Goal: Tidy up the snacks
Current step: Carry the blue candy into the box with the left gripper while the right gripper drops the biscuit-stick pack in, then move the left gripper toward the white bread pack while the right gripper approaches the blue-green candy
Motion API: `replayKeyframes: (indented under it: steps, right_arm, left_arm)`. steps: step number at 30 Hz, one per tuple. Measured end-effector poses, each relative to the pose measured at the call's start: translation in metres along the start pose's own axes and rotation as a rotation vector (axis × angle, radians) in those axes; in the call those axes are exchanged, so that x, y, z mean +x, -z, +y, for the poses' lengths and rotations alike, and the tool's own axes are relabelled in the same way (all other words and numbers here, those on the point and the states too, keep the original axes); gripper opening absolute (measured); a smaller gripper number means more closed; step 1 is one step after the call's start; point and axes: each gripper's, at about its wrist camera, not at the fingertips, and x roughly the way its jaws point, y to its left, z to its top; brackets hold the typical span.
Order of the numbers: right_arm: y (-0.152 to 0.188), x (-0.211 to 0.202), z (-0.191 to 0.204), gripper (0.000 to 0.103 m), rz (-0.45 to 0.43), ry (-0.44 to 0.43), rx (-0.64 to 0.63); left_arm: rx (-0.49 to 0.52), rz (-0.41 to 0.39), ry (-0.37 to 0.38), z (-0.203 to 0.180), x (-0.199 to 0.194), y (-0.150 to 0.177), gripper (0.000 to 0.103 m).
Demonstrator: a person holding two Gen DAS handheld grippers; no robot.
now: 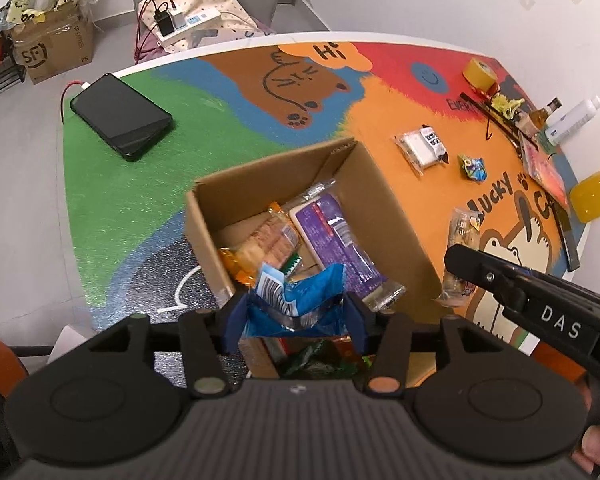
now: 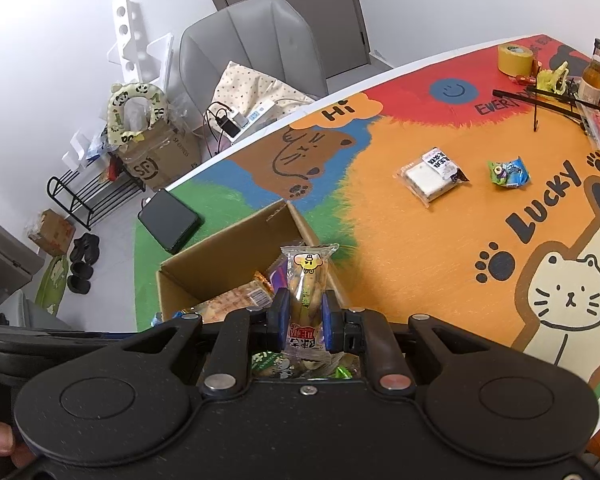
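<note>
An open cardboard box (image 1: 384,216) holds several snack packets, among them a purple one (image 1: 340,236). My left gripper (image 1: 296,318) hangs over the box's near side, and a crumpled blue snack packet (image 1: 300,296) fills the gap between its blue pads, touching both. My right gripper (image 2: 305,314) is shut on a clear-wrapped biscuit packet (image 2: 307,280) just right of the box (image 2: 220,256); it also shows at the right of the left wrist view (image 1: 470,266). A white cake packet (image 2: 430,176) and a small blue-green candy packet (image 2: 508,174) lie on the orange part of the mat.
A black phone (image 1: 122,116) lies on the green part of the mat, left of the box. A tape roll (image 2: 514,58), a glass bottle (image 2: 594,72), a black hanger (image 2: 548,98) and a yellow bottle (image 1: 596,194) crowd the far right edge. A grey chair (image 2: 252,40) stands behind the table.
</note>
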Motion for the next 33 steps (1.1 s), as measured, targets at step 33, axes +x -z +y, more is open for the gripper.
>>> replayKeyframes:
  steps: [33]
  right_arm:
    - [0.014, 0.013, 0.037, 0.032, 0.1, -0.01, -0.035]
  left_arm:
    - [-0.125, -0.052, 0.001, 0.056, -0.017, -0.003, 0.074]
